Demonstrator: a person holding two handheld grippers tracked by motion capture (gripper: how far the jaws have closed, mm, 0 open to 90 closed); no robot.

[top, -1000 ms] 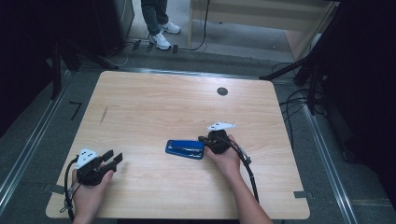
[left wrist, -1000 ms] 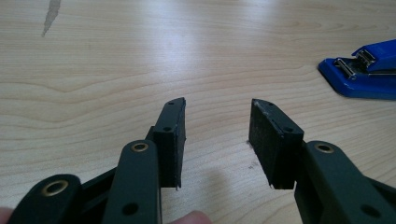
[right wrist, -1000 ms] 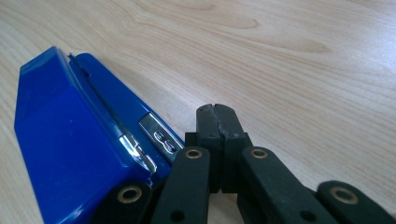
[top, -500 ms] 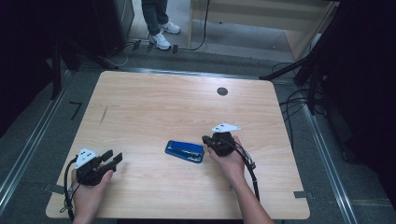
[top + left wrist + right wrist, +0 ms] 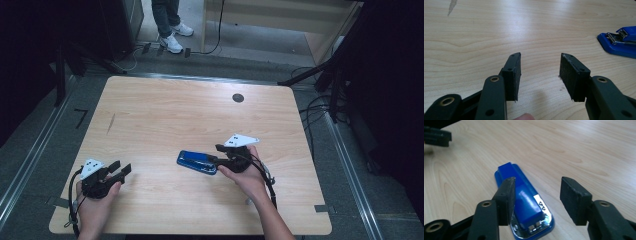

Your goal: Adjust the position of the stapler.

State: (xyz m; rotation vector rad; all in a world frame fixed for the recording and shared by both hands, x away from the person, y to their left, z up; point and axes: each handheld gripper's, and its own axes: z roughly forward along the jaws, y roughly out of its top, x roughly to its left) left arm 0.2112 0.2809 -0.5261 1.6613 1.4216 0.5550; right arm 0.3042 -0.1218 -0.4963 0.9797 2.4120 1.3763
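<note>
A blue stapler (image 5: pixel 196 161) lies flat on the wooden table (image 5: pixel 200 115), a little right of the middle near the front. My right gripper (image 5: pixel 216 153) hovers just above its right end; its jaws have just been opening and now stand open, pads off the stapler (image 5: pixel 524 200). In the right gripper view, the right gripper (image 5: pixel 536 188) has the stapler under its left jaw. My left gripper (image 5: pixel 121 168) rests at the front left, apart from the stapler (image 5: pixel 619 43). The left gripper (image 5: pixel 540 67) has just been opening a little, with bare wood between its jaws.
A round black grommet (image 5: pixel 238 98) sits in the tabletop at the back right, and a dark streak (image 5: pixel 110 123) marks the wood at the left. A person's legs (image 5: pixel 167 25) stand beyond the far edge. Cables (image 5: pixel 320 107) lie on the floor at the right.
The right gripper's jaws have opened and let go of the stapler's end, and the hand has lifted and drawn back slightly. The stapler stays flat. The left hand has kept its place.
</note>
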